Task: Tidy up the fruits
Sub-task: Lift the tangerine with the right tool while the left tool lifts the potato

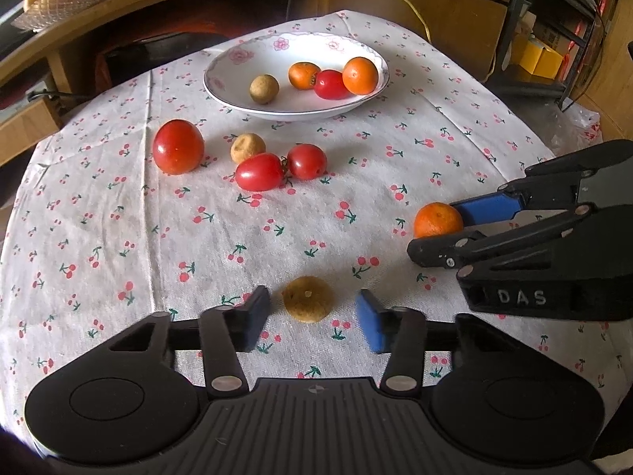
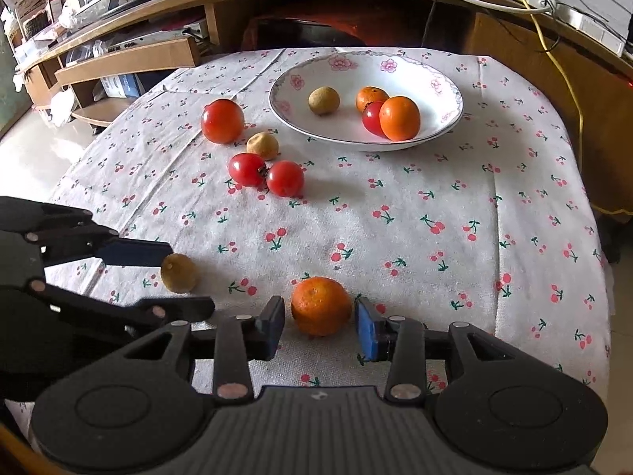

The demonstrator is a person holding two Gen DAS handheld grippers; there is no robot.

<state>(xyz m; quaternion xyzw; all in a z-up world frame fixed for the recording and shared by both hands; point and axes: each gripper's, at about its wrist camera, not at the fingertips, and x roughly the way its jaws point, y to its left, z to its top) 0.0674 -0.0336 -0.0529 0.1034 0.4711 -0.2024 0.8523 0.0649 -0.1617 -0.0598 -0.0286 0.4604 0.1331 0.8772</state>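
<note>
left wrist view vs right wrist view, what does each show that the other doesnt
Only the left wrist view shows yellow boxes off to the right. Only the right wrist view shows the bare floor on the left. Both share the plate holding four fruits, the big tomato, the brown fruit between the open left tool, and the orange between the open right tool.

bare cloth [image 2: 455,182] right of the tomato cluster [image 2: 266,174], open lane to the bowl [image 2: 368,140]
</note>
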